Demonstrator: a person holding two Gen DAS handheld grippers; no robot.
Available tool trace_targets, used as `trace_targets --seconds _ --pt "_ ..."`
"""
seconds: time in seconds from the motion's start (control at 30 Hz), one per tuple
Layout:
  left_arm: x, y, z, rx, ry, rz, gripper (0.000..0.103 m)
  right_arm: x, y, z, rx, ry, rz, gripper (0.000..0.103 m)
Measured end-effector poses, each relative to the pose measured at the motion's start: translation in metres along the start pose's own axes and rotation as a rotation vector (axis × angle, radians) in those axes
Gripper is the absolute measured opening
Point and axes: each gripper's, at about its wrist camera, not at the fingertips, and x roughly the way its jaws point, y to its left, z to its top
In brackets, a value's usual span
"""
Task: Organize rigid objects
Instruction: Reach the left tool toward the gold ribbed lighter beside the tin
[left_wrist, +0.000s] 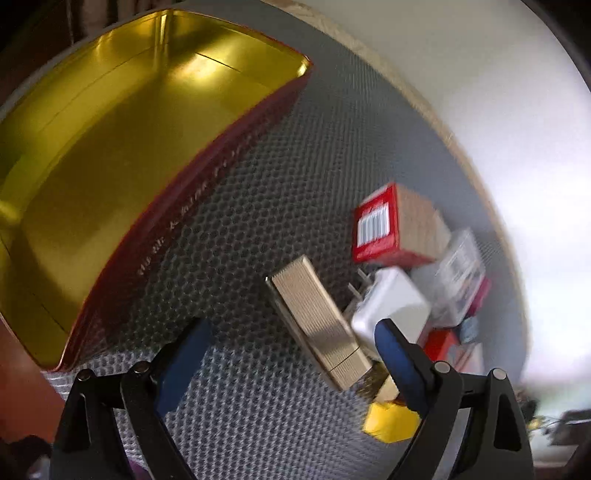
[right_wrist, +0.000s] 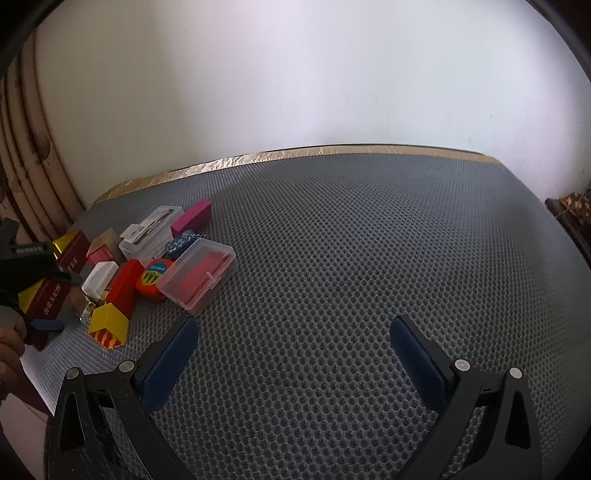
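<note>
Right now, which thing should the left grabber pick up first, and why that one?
Probably the gold ribbed bar. The left gripper is open and empty, and that bar lies nearest its fingers, at the edge of the pile on the grey mat. The open tin sits empty close by. So ease forward and close on the bar. The right gripper is open too, farther from the pile.

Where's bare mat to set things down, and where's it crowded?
Free: the mat from the clear box rightward to the far edge, including between the right tongs. The tin is empty. Crowded: the pile around the white block, left.
</note>
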Motion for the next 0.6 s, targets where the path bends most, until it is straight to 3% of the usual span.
trace_targets --seconds 0.13,0.2,0.27,0.43,0.6 --pt "-0.011 0.016 -0.002 -0.103 0.023 0.048 0.094 0.004 -0.008 0.001 0.046 0.018 0.018 0.103" --pt "-0.020 0.036 -0.003 -0.200 0.043 0.141 0.092 0.006 -0.011 0.001 0.063 0.026 0.029 0.103" --pt "-0.030 0.058 -0.007 -0.285 0.025 0.121 0.092 0.008 -0.014 0.001 0.080 0.034 0.041 0.103" --pt "-0.039 0.070 -0.012 -0.203 0.021 0.118 0.092 0.011 -0.021 0.002 0.123 0.045 0.056 0.103" --pt "-0.050 0.079 -0.009 -0.214 0.029 0.150 0.093 0.012 -0.026 0.001 0.144 0.057 0.073 0.103"
